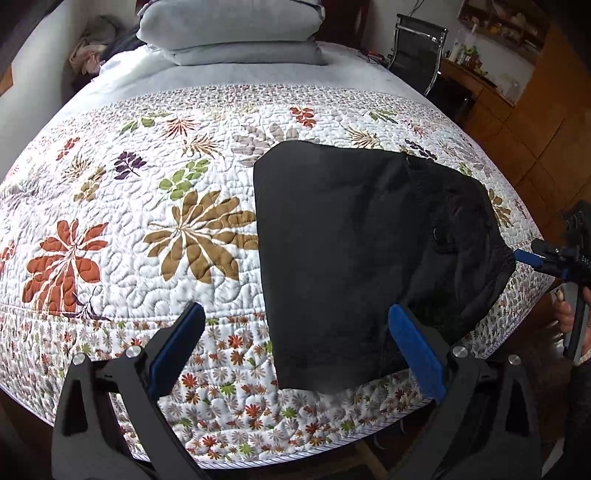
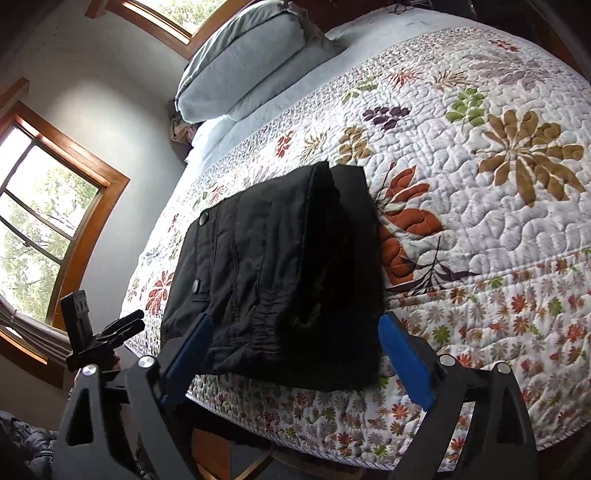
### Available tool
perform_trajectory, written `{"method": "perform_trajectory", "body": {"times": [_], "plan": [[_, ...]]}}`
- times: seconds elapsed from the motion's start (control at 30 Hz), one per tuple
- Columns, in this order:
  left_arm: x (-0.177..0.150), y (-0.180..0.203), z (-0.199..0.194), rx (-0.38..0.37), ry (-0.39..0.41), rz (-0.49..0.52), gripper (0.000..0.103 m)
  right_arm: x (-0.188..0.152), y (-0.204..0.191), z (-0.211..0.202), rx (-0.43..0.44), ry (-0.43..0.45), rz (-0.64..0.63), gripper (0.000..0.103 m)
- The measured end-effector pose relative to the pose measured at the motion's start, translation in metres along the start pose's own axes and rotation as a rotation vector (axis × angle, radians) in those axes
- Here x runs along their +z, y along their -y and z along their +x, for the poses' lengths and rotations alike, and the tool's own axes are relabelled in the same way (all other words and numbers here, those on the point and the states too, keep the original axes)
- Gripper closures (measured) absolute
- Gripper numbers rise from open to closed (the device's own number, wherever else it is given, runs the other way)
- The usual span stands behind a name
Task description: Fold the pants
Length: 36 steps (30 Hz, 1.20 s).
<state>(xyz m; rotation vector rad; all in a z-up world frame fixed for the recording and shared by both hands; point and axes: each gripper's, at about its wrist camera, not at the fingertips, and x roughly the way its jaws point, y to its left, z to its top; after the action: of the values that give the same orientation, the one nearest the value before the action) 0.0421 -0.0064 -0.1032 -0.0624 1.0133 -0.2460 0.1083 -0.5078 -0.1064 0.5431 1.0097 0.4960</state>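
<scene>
Daylight from windows (image 2: 48, 218); strong fisheye bending; edges dim.

Only partial white letters "DAS" legible, on right gripper (image 1: 532, 254) body; rest cut off.

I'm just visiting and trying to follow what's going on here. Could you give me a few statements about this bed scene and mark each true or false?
1. The black pants lie folded on the floral quilt. True.
2. The right gripper is clamped on the pants. False: its jaws stand open, pressing nothing.
3. The left gripper stands open. True.
4. The pants sit at the head of the bed, on the pillows. False: they lie near the foot edge, far from the pillows.
</scene>
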Motion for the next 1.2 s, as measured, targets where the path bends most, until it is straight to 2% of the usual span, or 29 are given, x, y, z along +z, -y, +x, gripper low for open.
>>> {"method": "perform_trajectory", "body": {"times": [0.1, 0.33, 0.6, 0.73, 0.83, 1.0, 1.1, 1.2], "plan": [[0.004, -0.001, -0.004, -0.014, 0.011, -0.004, 0.004, 0.009, 0.009, -0.002, 0.006, 0.008, 0.034, 0.005], [0.012, -0.006, 0.011, -0.034, -0.010, -0.030, 0.004, 0.018, 0.021, 0.028, 0.015, -0.058, 0.060, 0.005], [0.003, -0.045, 0.061, -0.211, -0.196, -0.260, 0.004, 0.020, 0.017, 0.054, 0.032, -0.109, 0.041, 0.004], [-0.004, -0.060, 0.082, -0.323, -0.265, -0.377, 0.004, 0.023, 0.016, 0.060, 0.042, -0.116, 0.031, 0.004], [-0.004, -0.054, 0.084, -0.277, -0.265, -0.340, 0.004, 0.024, 0.018, 0.062, 0.045, -0.116, 0.032, 0.004], [0.000, -0.037, 0.065, -0.149, -0.185, -0.199, 0.004, 0.024, 0.020, 0.064, 0.036, -0.126, 0.027, 0.004], [-0.002, -0.048, 0.055, -0.127, -0.164, -0.219, 0.004, 0.023, 0.019, 0.065, 0.047, -0.129, 0.020, 0.004], [-0.006, -0.066, 0.059, -0.131, -0.186, -0.274, 0.004, 0.024, 0.017, 0.067, 0.046, -0.129, 0.014, 0.004]]}}
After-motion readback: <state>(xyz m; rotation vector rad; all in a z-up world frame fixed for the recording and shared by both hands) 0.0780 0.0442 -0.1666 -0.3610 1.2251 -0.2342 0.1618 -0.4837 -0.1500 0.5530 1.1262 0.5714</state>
